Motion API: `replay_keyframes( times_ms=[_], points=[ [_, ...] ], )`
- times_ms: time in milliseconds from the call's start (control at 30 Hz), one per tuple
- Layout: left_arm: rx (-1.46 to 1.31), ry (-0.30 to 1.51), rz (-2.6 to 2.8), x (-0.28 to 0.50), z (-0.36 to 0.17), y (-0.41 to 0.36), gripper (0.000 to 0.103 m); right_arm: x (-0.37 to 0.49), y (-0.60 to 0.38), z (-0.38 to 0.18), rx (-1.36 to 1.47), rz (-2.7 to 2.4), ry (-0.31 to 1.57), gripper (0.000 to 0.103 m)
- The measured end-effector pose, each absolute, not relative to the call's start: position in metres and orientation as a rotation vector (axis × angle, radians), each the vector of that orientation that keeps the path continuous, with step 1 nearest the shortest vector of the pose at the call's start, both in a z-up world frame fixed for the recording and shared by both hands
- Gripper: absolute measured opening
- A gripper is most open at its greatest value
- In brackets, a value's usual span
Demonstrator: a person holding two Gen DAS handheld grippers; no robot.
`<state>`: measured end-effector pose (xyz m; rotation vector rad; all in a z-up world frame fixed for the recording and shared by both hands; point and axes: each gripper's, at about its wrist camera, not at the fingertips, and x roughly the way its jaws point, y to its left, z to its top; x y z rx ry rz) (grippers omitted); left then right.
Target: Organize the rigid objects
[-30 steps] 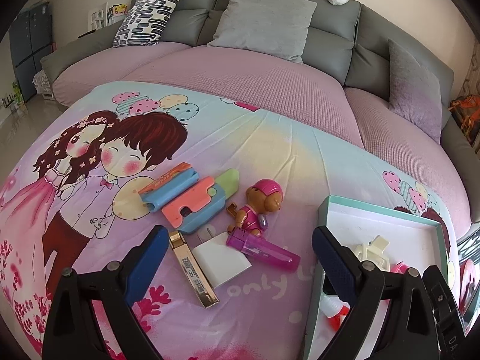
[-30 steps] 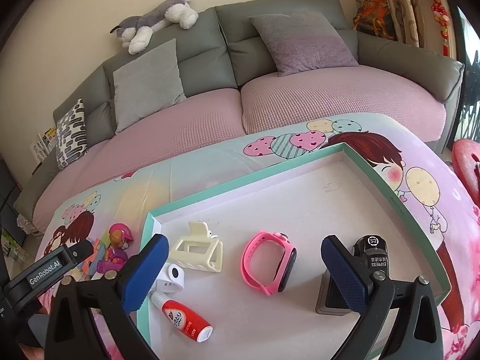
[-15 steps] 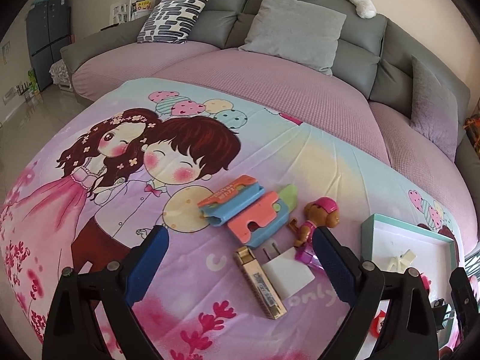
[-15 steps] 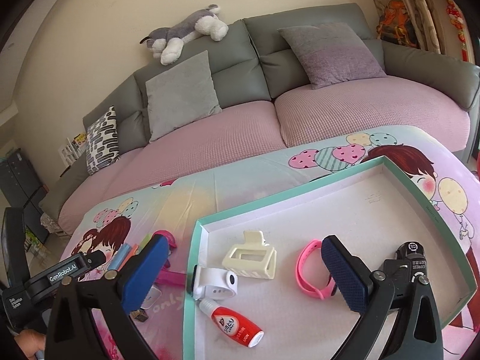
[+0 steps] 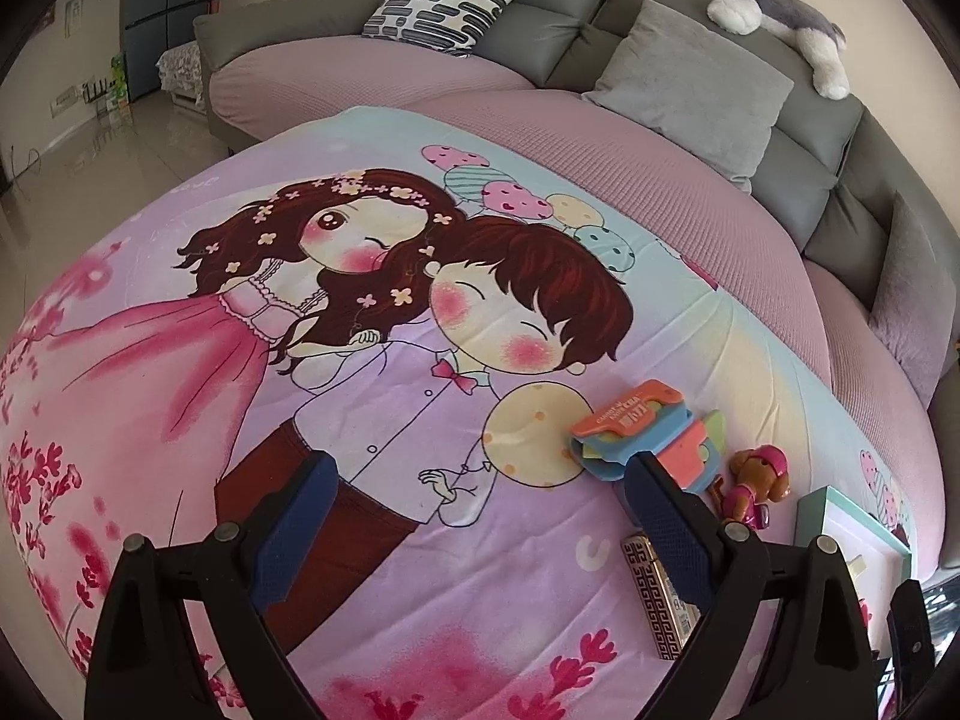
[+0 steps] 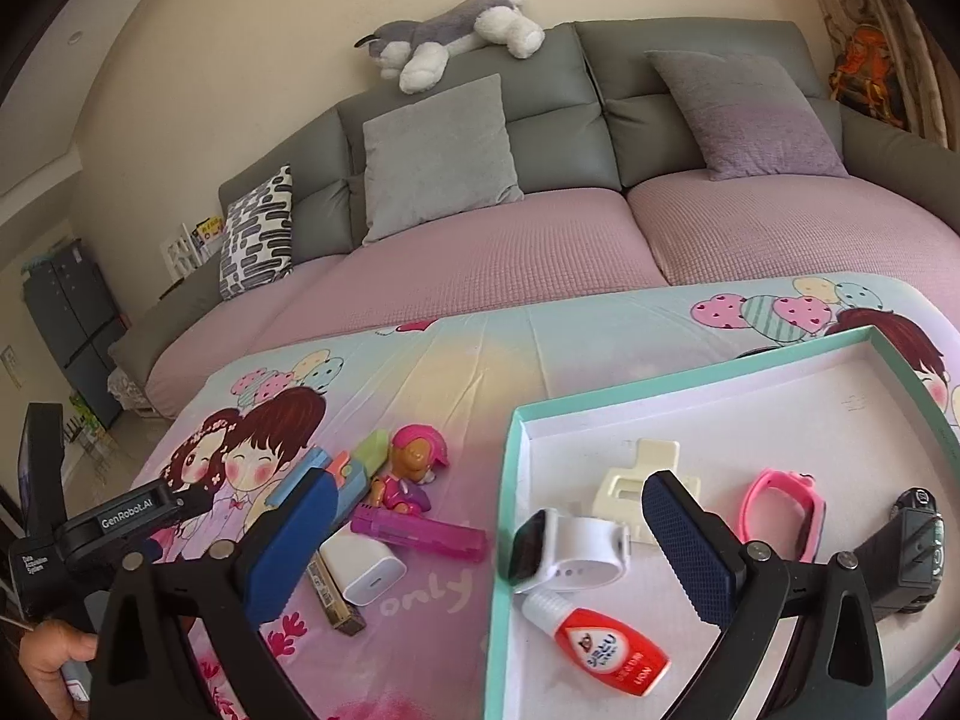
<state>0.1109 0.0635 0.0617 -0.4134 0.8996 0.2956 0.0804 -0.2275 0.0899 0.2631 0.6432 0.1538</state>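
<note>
My left gripper (image 5: 474, 516) is open over the cartoon-print cloth, left of the loose items. To its right lie orange-and-blue plastic toys (image 5: 645, 435), a pink dog figure (image 5: 759, 483) and a gold patterned lighter (image 5: 657, 591). My right gripper (image 6: 480, 537) is open above the teal-rimmed tray (image 6: 510, 480), straddling its left edge. In the tray lie a white smartwatch (image 6: 570, 549), a cream hair claw (image 6: 642, 480), a pink watch (image 6: 786, 507), a red glue bottle (image 6: 606, 642) and a black key fob (image 6: 915, 546). On the cloth rest a magenta bar (image 6: 420, 531) and a white charger (image 6: 363, 567).
A grey sofa (image 6: 540, 138) with pink seat covers and several cushions curves behind the table. A plush dog (image 6: 450, 30) lies on its back. The person's hand (image 6: 51, 666) holds the left gripper's handle at the lower left. Bare floor (image 5: 90, 162) lies to the far left.
The left gripper has swung left, away from the toys and tray. The right gripper has shifted left toward the tray's left edge, bringing the loose toys into its view.
</note>
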Motion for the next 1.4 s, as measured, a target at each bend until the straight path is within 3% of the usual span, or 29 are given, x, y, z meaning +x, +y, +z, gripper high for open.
replay_keyframes(
  times_ms=[467,600,1100,1300,1400],
  points=[
    [-0.482,0.933,0.323,0.106,0.045,0.100,0.096,0.083,-0.130,0.076,0.037,0.253,0.693,0.101],
    [-0.482,0.941,0.368,0.100,0.041,0.116,0.096,0.086,-0.115,0.064,0.024,0.285,0.755,0.089],
    [-0.515,0.956,0.399,0.090,0.029,0.148,0.096,0.090,-0.096,0.036,-0.007,0.293,0.894,0.067],
    [-0.494,0.985,0.355,0.098,0.026,0.134,0.096,0.090,-0.095,0.031,-0.002,0.303,0.928,0.053],
    [-0.478,0.997,0.329,0.102,0.025,0.125,0.096,0.089,-0.095,0.031,0.008,0.318,0.937,0.053]
  ],
)
